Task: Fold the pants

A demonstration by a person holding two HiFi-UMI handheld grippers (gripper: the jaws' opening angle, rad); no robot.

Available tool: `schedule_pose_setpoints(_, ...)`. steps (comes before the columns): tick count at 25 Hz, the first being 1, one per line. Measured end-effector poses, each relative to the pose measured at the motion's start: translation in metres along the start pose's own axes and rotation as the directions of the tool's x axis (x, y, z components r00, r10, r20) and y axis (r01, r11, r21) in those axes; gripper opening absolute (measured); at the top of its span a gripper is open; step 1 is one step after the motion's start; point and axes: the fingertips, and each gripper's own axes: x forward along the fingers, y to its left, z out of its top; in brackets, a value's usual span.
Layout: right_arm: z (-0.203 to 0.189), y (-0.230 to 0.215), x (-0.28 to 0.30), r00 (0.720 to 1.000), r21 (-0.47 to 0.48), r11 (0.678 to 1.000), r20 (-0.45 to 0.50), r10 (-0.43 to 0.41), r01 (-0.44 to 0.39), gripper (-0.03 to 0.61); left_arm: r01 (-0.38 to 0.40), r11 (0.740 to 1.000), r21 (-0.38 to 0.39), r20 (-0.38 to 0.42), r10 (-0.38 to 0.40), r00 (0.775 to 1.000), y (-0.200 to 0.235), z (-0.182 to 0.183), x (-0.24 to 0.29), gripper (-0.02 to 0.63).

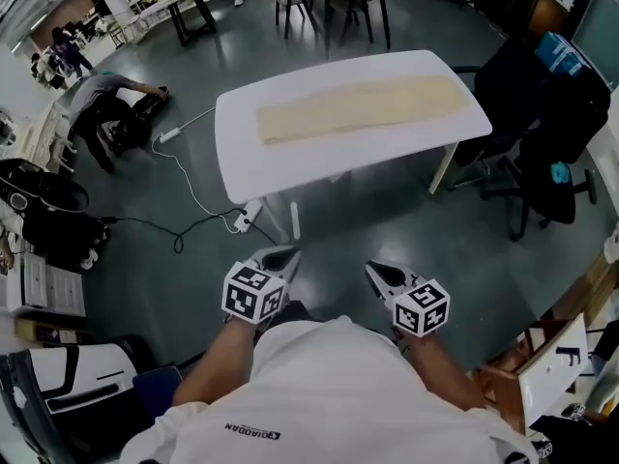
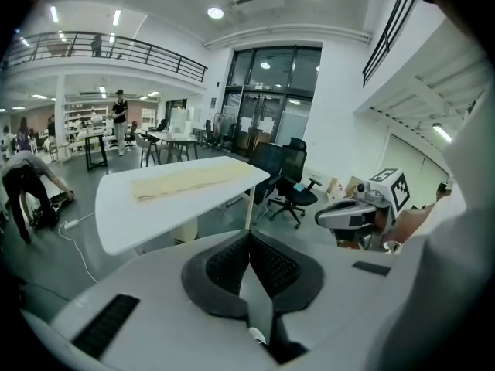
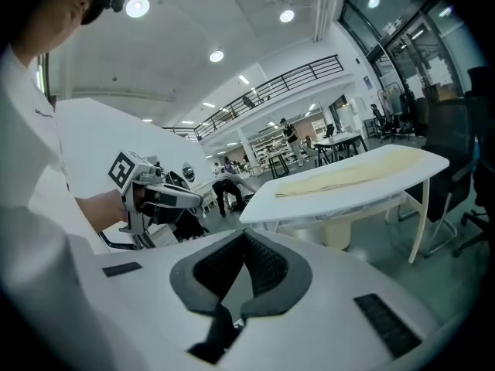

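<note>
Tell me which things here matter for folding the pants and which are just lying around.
For the job: pants, table, left gripper, right gripper, both shut and empty.
Lying about: chair, power strip on the floor.

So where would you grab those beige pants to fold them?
Probably the two corners of the narrower end, at the head view's left. The pants lie flat as one long strip across the table, so pinching there from the near edge lets that end swing over onto the wider one. Left gripper and right gripper, both shut, must open first.
</note>
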Motion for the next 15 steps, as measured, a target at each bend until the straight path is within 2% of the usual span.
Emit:
schedule_pose_setpoints(8,0.008,-0.019,-0.003,1.0,0.012,1.0,0.019,-0.018,0.018,0.018,0.013,1.0,0.008,-0.005,-0.013,1.0,-0.006,0.011,0.01,0.028)
schedule_pose_setpoints(15,0.005,-0.028,0.014,0.999,0.038,0.999,0.018,-0.037,0.036,0.018,0.03,0.999,0.013,-0.042,-0.03,0.999,0.01,0.01,0.022,0.028)
